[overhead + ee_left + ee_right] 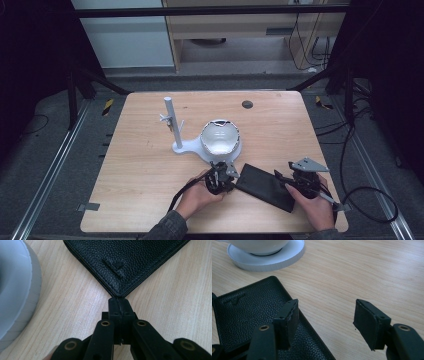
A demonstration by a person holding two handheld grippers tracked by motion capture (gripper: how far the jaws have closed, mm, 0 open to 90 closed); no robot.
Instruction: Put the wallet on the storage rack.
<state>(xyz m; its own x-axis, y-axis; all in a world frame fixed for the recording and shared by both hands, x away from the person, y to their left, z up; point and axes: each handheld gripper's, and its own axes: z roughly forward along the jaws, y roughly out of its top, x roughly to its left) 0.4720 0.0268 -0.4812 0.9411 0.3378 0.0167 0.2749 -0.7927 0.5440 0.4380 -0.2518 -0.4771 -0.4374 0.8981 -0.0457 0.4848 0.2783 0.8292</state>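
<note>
Lying flat on the wooden counter (150, 165), near its front edge and between the two hands: one black wallet (265, 186), long format, pebbled leather grain, stitched edges, small embossed mark on the upper face.

Handling, as judged: light; thin; semi-stiff along its length but likely to flex or fall open at the fold if lifted by one corner alone. The grained surface should give fair friction; not fragile. It sits flush on the counter, so an edge or corner is the only purchase. Best hold: across the thickness at a corner or short end, with a second hold at the opposite end to keep it level and shut.

Left gripper (117, 303): fingers together, tips meeting right at the nearest corner of the wallet. Whether they pinch the leather or merely touch it cannot be told; the corner appears to end at the tips.

Right gripper (325, 320): fingers apart, nothing clamped. One finger (287, 320) hangs over the wallet's far end, the other over bare wood beside its long edge, so the edge lies between them.

Adjacent: white stand (192, 146) with round base, upright post (171, 120) and a white bowl-shaped piece (220, 137), just behind the wallet, apart from it.
</note>
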